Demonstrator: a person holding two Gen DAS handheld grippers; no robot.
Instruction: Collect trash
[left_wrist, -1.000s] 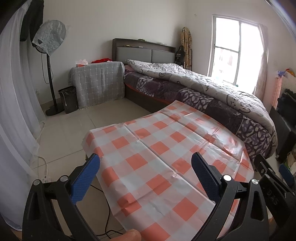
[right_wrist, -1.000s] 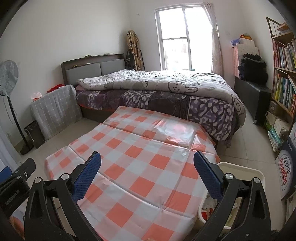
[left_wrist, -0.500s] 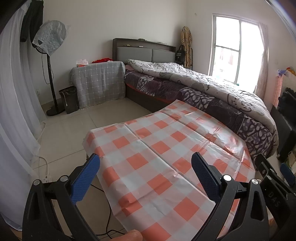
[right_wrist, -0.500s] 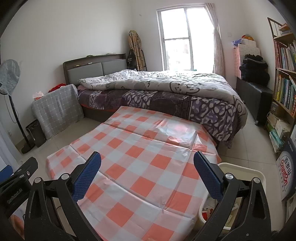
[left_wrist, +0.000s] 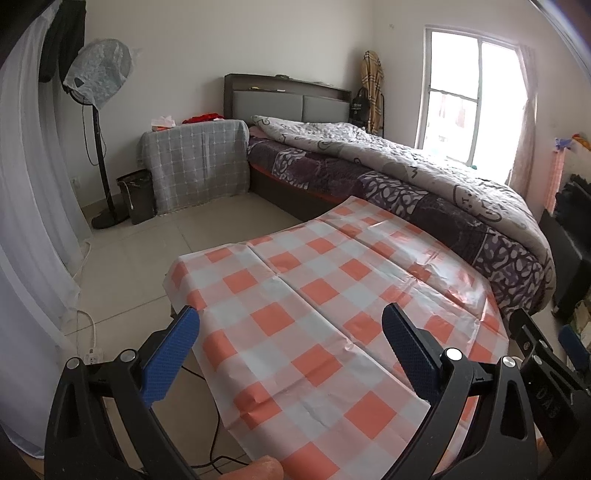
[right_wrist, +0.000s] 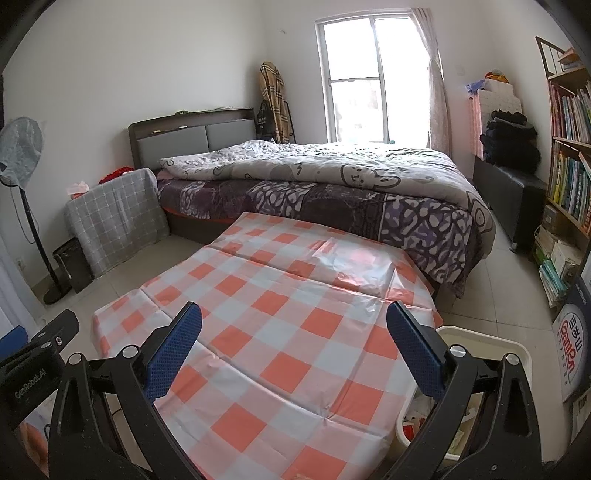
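Black "GenRobot.AI" lettering on left tongs (right_wrist: 35, 354), jaws apart.

The checked worktop (right_wrist: 280, 325) is seen bare across its whole surface, so free passage is offered ahead of both sets of jaws, which are spread wide with nothing between them. Its far edge is closed off by the bed (right_wrist: 369, 192). A white bin (right_wrist: 491, 347) is pressed against the right edge; open floor (left_wrist: 147, 266) lies left.
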